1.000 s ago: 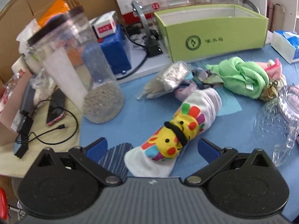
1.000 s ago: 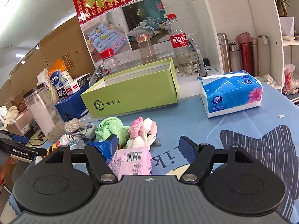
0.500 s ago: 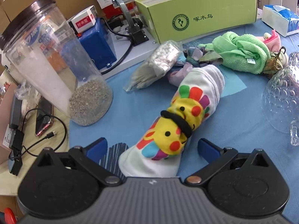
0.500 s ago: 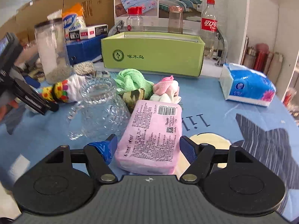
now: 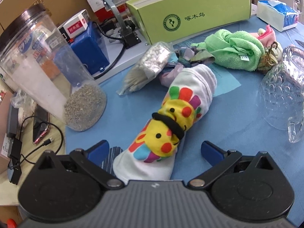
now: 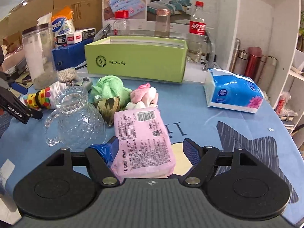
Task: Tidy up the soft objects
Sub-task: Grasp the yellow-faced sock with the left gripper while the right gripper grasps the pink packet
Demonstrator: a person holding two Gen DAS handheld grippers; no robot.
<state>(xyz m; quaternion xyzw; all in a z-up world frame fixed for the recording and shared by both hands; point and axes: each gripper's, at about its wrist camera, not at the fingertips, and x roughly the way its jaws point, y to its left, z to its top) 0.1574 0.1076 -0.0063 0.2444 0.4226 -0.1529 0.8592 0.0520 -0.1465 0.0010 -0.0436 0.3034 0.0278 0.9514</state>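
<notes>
A rolled white sock with a yellow cartoon face (image 5: 171,125) lies on the blue cloth between the open jaws of my left gripper (image 5: 154,150); it also shows in the right wrist view (image 6: 40,97). My right gripper (image 6: 152,149) is open around a pink tissue pack (image 6: 142,138), left pad touching it, right pad apart. A green towel (image 5: 235,51) (image 6: 110,87), a pink-and-white sock bundle (image 6: 145,96) and a patterned cloth (image 5: 187,58) lie before the green box (image 5: 190,11) (image 6: 136,58).
A glass pitcher (image 6: 74,119) (image 5: 283,98) stands left of the pink pack. A tall plastic jar (image 5: 47,72), a bead bag (image 5: 152,62), a blue tissue pack (image 6: 233,93), bottles (image 6: 196,30) and a blue box (image 5: 89,51) ring the area.
Both grippers have lowered and moved forward toward the table. The sock sits closer between the left jaws; the pink pack now lies between the right jaws.
</notes>
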